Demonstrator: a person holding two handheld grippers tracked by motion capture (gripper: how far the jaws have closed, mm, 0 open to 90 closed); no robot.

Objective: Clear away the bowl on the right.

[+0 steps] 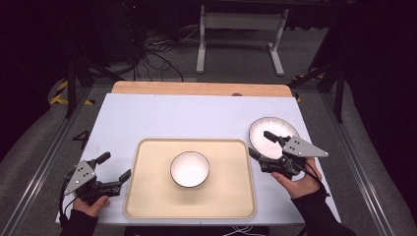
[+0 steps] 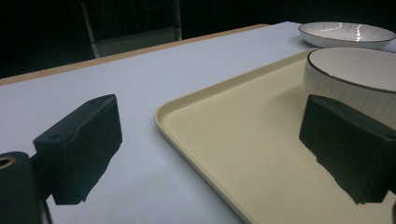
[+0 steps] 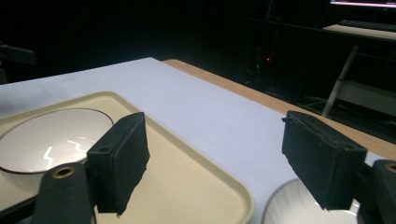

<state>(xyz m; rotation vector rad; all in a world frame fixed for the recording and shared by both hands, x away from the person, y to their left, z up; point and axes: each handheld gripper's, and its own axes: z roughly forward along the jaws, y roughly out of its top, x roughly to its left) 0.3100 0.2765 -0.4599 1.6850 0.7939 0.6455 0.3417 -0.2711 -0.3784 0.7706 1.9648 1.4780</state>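
white ribbed plate, dark-rimmed

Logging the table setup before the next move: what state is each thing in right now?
bowl: upright, empty, in the middle of the tray.
tray: flat on the table, holding just the bowl.
plate: upright, empty, on the table right of the tray.
left gripper: jaws open, holding nothing, beside the tray's left edge.
right gripper: jaws open, over the plate's near rim, not gripping it.

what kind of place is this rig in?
Probably a lab or workshop, not a kitchen: a white work table framed by metal rails, loose cables on the grey floor, and a bench's white legs behind.
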